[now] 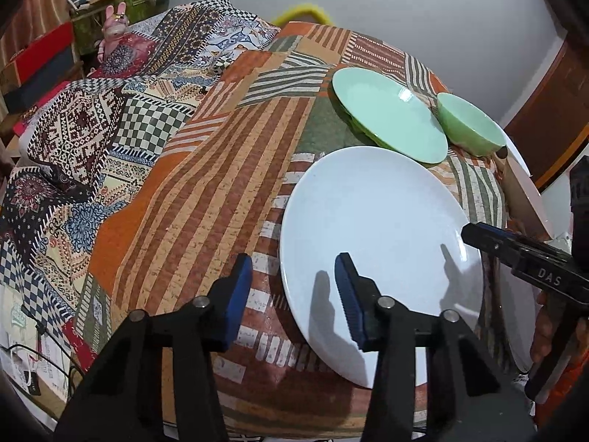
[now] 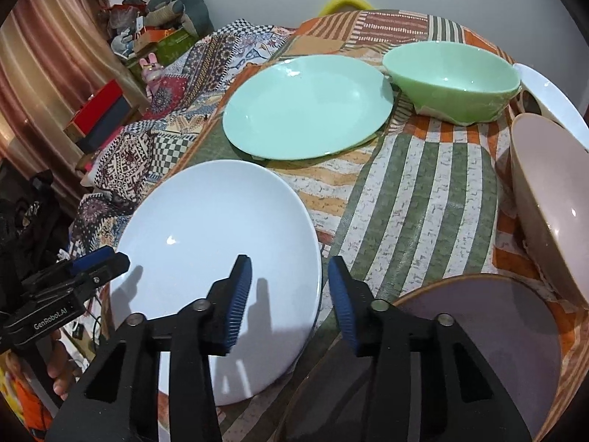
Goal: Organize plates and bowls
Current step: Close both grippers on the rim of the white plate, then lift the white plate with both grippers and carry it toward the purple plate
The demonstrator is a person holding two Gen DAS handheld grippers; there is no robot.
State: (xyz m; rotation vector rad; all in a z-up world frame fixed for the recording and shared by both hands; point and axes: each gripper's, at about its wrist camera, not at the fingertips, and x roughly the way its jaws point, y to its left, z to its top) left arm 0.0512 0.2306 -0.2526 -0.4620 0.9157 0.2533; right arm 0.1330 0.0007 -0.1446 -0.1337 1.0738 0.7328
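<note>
A large white plate lies on the patterned tablecloth near the front edge. Behind it lie a mint green plate and a green bowl. My left gripper is open and straddles the white plate's left rim. My right gripper is open and straddles its right rim. It also shows in the left wrist view. A mauve plate with a brown rim sits under my right gripper. A beige bowl and a white bowl stand at the right.
The table is covered by a striped patchwork cloth. A patterned quilt lies to the left, with boxes and toys behind it. A white wall is at the back. A yellow object peeks over the far edge.
</note>
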